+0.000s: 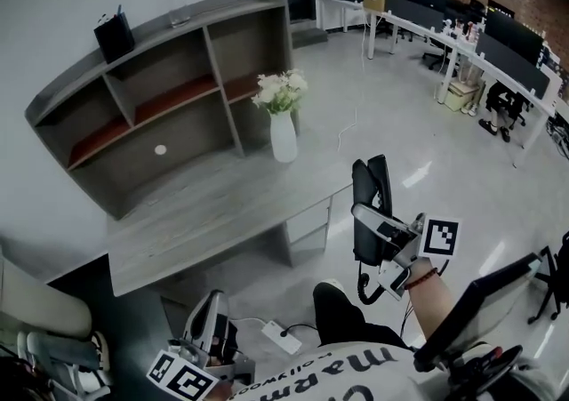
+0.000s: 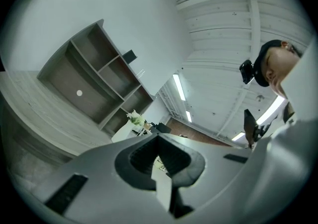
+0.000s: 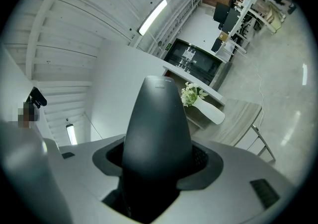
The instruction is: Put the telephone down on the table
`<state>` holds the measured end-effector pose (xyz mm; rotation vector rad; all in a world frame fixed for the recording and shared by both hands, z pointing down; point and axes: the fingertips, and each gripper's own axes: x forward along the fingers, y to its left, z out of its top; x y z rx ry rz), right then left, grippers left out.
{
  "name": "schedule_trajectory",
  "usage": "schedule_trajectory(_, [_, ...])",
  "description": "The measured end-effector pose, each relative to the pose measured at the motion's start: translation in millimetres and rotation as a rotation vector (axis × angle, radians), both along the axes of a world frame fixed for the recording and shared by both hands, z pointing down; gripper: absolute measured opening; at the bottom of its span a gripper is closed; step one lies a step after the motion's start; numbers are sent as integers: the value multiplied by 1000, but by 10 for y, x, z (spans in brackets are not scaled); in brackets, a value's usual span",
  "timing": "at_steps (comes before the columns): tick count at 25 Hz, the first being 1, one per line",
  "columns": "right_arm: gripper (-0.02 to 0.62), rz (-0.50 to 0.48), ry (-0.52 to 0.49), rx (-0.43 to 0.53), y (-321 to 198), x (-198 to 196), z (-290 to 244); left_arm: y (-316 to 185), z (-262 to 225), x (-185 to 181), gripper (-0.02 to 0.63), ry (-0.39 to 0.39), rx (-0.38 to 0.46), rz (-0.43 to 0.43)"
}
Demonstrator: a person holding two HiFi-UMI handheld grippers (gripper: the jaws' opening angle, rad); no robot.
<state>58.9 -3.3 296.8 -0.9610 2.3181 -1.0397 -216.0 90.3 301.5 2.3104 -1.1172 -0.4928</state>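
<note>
shirt [image 1: 373,377]: white, dark lettering | wristband [image 1: 425,279]: red | left hand-held gripper [image 1: 213,303]: grey

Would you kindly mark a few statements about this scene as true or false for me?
1. The right gripper is closed on the black telephone. True.
2. The telephone already lies on the table. False: it is held in the air, off to the table's side.
3. A white vase with flowers stands on the table. True.
4. Nothing stands on top of the shelf unit. False: a black box stands near its left end.
</note>
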Motion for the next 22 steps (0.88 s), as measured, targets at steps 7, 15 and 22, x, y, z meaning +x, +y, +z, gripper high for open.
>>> schedule_trajectory(7, [284, -26, -20, 7, -810, 206, 84, -727, 13, 222, 9, -32, -10, -15])
schedule_trajectory(15, [284, -62, 15, -33, -1616, 332, 402, -1397, 6, 308, 9, -86, 2, -41])
schedule_trajectory(22, [284, -81, 65, -74, -2312, 342, 741, -1985, 165, 484, 9, -143, -14, -8])
